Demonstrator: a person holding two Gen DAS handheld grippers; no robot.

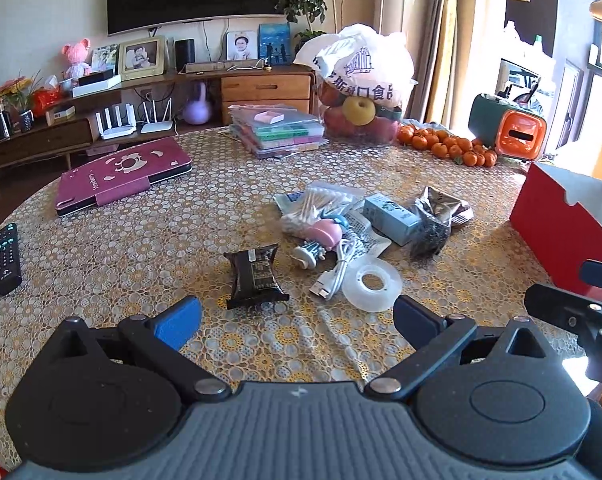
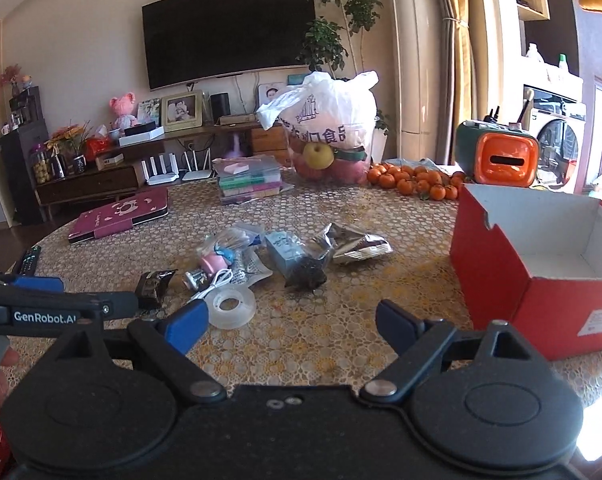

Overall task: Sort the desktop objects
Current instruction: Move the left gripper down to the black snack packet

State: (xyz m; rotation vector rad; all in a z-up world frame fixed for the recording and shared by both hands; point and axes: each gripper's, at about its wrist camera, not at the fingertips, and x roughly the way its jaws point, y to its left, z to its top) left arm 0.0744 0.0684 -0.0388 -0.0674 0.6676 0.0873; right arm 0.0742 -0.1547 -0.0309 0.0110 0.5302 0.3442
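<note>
The left gripper is hovering low over the counter, its blue fingers spread wide with nothing between them. Just ahead of them a dark snack packet is lying flat, with a clear tape roll and a white cable beside it. The right gripper is also hanging with its fingers apart and holding nothing. Beyond the tape roll, a loose pile is sitting mid-counter: a cotton swab bag, a pale blue box, a black mesh bundle and a silver foil packet. A red box is standing open on the right side, well apart from the pile
</note>
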